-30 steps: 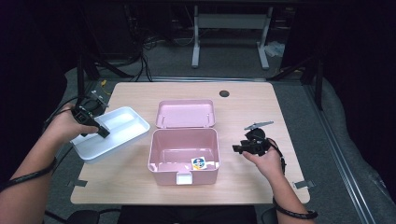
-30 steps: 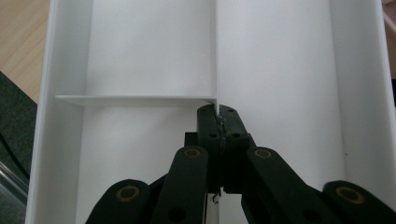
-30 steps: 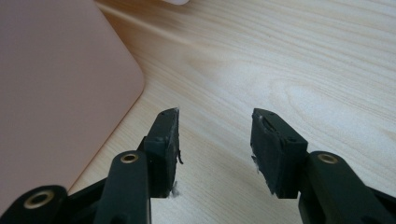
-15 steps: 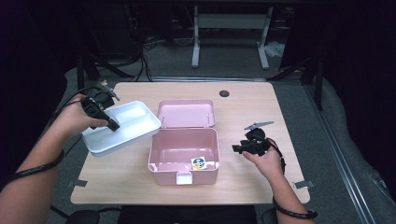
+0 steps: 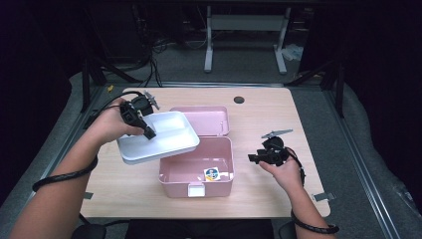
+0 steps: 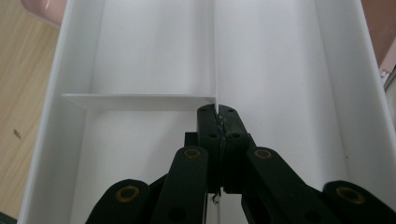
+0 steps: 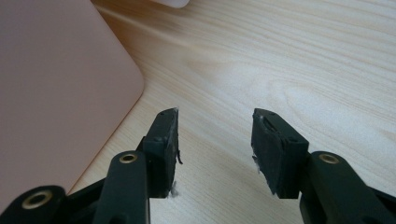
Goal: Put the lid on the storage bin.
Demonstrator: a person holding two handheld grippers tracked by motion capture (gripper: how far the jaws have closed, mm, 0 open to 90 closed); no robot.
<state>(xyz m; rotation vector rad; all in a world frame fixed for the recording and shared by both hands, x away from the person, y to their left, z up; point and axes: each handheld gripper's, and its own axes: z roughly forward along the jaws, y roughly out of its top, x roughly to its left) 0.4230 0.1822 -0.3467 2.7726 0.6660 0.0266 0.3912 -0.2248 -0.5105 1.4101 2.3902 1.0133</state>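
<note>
So right now it's the carry step: the left gripper (image 5: 148, 132) has its jaws clamped tight on the thin divider wall inside the white tray (image 5: 169, 137), which you can see really well in the left gripper view, where the pads (image 6: 209, 125) pinch that partition right at the T-junction. The tray is up off the table (image 5: 278, 119), tilted a bit, hanging partly over the near-left corner of the open pink box (image 5: 196, 167), with its far edge over the flipped-back lid (image 5: 211, 119). The right gripper (image 5: 254, 158) is parked just right of the box, low over the wood, jaws about half open with nothing between them. My guess is the tray is meant to drop into the box as an insert. If so, the next move needs it levelled out, lined up square with the box walls and lowered straight in. A pinch on one thin wall could let it swing, so I'd go slow, maybe steadying with the right gripper.
</note>
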